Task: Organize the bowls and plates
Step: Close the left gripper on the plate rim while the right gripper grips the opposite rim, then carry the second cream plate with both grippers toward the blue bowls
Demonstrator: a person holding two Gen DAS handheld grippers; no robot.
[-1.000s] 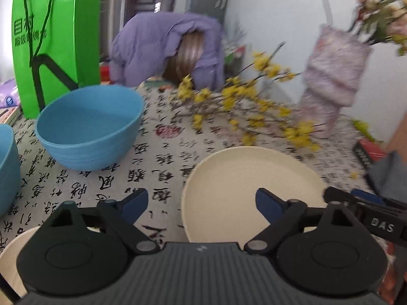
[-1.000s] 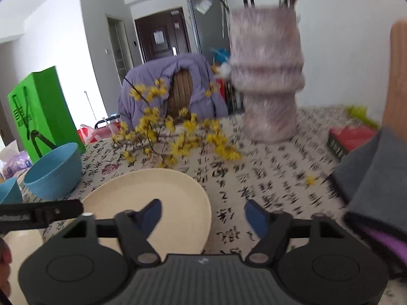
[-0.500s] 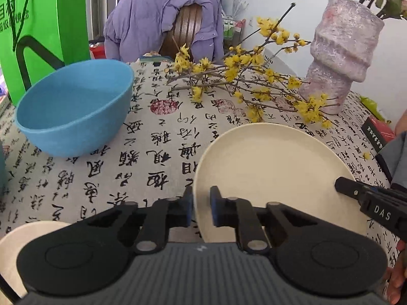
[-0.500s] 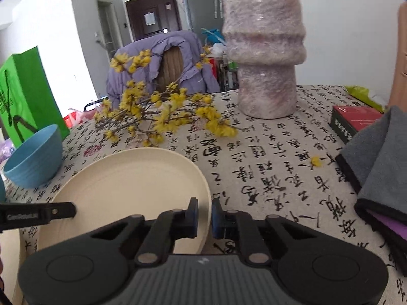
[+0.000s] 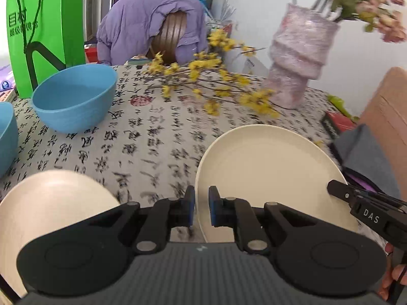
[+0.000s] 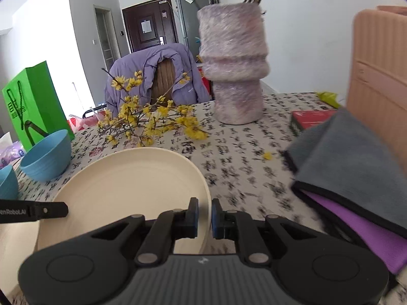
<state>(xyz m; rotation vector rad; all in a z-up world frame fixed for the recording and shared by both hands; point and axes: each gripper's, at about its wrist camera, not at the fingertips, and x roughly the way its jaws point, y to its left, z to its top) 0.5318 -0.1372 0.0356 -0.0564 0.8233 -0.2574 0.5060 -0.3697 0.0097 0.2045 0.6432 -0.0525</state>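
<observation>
While looking along the left tongs, sees them shut narrow on the left edge of the cream plate, with the rim pinched between the blue pads. Spreads out to the right from there, round and flat, so no long way to it. Shows the right tongs coming in from the right and touching the far edge of the same plate. Looks held a bit above the tabletop, though hard to be sure. Down at the lower left lies a second cream plate, near and a little lower, most likely the spot to stack on. Sits closer to the left hand than to the right. Farther back stand a blue bowl and a second blue bowl, well apart from the plates. Leaves bare cloth between the two plates, so open room for a slide to the left.

When looking along the right tongs, sees them shut narrow too, gripping the right edge of the cream plate. Spreads away to the left here, with the left tongs at its other side. Peeks in at the lower left corner: the second cream plate. Lies close on the right: a grey cloth, so little room that way. Behind, yellow branches reach almost to the plate's back edge, with a vase past them. Better to keep low and go left, away from the twigs.
</observation>
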